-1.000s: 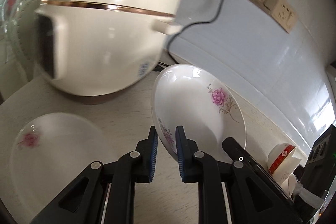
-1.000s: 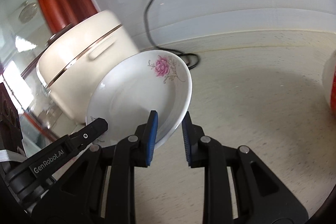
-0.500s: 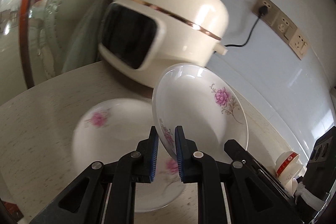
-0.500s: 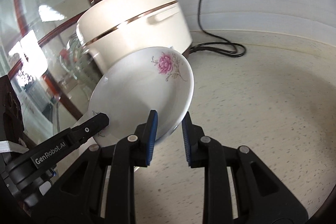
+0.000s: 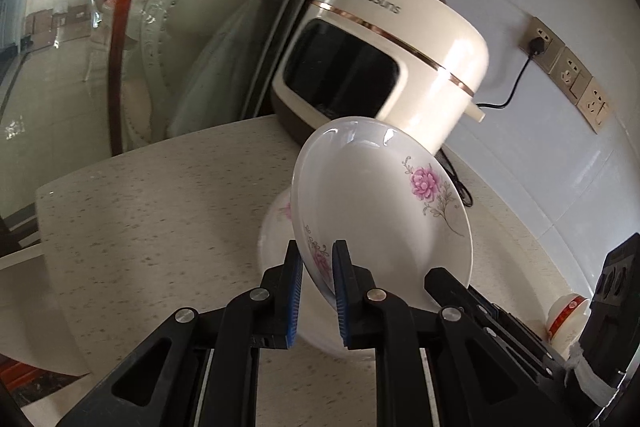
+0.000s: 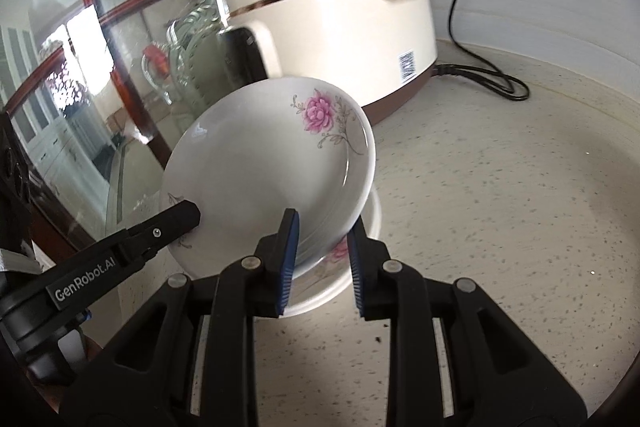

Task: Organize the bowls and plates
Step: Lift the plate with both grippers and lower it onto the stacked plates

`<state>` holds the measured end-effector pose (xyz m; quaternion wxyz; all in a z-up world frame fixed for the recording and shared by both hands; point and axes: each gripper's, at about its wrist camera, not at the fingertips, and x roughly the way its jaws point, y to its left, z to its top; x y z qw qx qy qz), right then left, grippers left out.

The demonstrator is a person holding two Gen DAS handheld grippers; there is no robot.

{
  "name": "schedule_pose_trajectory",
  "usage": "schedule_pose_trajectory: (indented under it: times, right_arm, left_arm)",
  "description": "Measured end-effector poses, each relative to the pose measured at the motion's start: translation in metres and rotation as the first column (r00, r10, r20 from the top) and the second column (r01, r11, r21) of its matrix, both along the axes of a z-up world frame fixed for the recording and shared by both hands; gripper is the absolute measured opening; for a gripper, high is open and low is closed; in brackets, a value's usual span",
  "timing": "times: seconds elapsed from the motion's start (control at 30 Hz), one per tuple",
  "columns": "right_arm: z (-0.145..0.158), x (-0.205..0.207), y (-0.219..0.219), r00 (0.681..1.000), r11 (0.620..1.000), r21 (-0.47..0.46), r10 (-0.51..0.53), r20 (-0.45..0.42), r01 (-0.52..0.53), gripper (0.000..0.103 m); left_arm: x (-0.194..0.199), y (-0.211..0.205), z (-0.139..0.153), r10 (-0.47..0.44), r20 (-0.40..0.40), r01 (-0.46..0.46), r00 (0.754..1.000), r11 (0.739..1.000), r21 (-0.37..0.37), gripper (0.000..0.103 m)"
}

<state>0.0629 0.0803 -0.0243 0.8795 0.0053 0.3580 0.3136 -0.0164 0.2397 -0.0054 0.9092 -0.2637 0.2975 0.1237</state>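
We are pinching plate (image 5: 384, 223) with left gripper (image 5: 316, 291) and right gripper (image 6: 320, 251) | tilted over second plate (image 6: 340, 267) near countertop (image 6: 500, 207) back-left corner | risking chipping rims, uneven release.

Each fisheye camera sits just behind its own tool, angled down along the fingers at the speckled table (image 5: 152, 227) — very close. Both views share the tilted flowered plate (image 5: 380, 219), seen from opposite rims, and the cream rice cooker (image 6: 332, 27) behind it.
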Motion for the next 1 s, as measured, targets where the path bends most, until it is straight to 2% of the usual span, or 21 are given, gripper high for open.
schedule_pose_trajectory:
  times: [0.53,1.0]
  right_arm:
    - [-0.010,-0.002,0.022,0.998,0.993,-0.108,0.055,0.004,-0.055,0.028]
    - [-0.009,-0.007,0.030,0.996,0.977,-0.211,0.048,0.075,-0.031,0.034]
  left_arm:
    - [-0.005,0.007,-0.012,0.024,-0.051,-0.021,0.998,0.998,0.062,0.016]
    - [0.002,0.001,-0.013,0.021,-0.070,-0.013,0.997,0.993,0.117,0.016]
